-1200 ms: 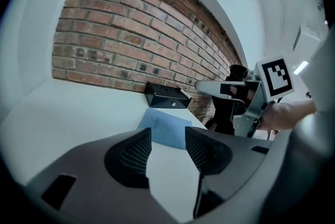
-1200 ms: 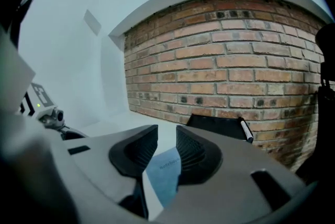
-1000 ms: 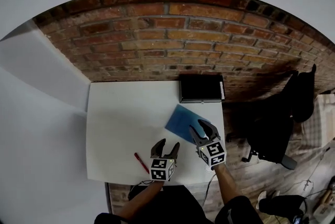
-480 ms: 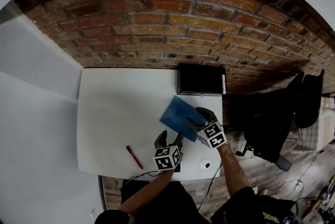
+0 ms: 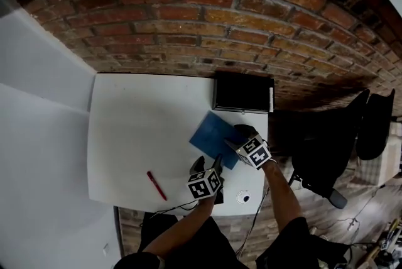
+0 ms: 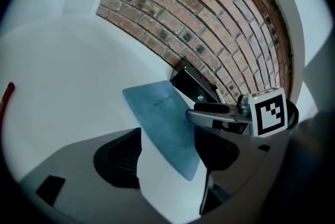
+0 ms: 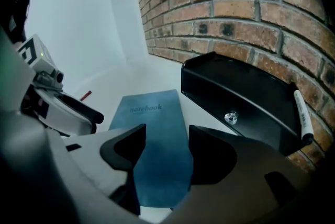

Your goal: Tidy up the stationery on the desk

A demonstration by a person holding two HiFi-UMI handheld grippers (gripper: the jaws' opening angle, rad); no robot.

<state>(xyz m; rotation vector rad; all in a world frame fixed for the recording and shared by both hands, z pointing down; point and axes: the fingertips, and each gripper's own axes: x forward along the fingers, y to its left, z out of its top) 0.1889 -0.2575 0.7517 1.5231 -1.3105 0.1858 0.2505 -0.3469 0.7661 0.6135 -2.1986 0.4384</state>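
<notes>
My left gripper (image 5: 208, 164) and right gripper (image 5: 235, 137) have just been opening; both are wide, gripping nothing. The blue notebook (image 5: 210, 129) lies on the surface (image 5: 138, 129) at twelve o'clock, between my right jaws, unpinched.

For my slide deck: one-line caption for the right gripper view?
Right tongs, just opened, gripping nothing, aimed at a blue notebook on the white desk near a black tray.

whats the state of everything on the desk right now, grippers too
blue notebook: closed, flat on the desk
red pen: lying on the desk, apart from the rest
black tray: open-topped, white marker at its right end
left gripper: jaws apart, just been opening, gripping nothing
right gripper: jaws apart, just been opening, gripping nothing, notebook below them
</notes>
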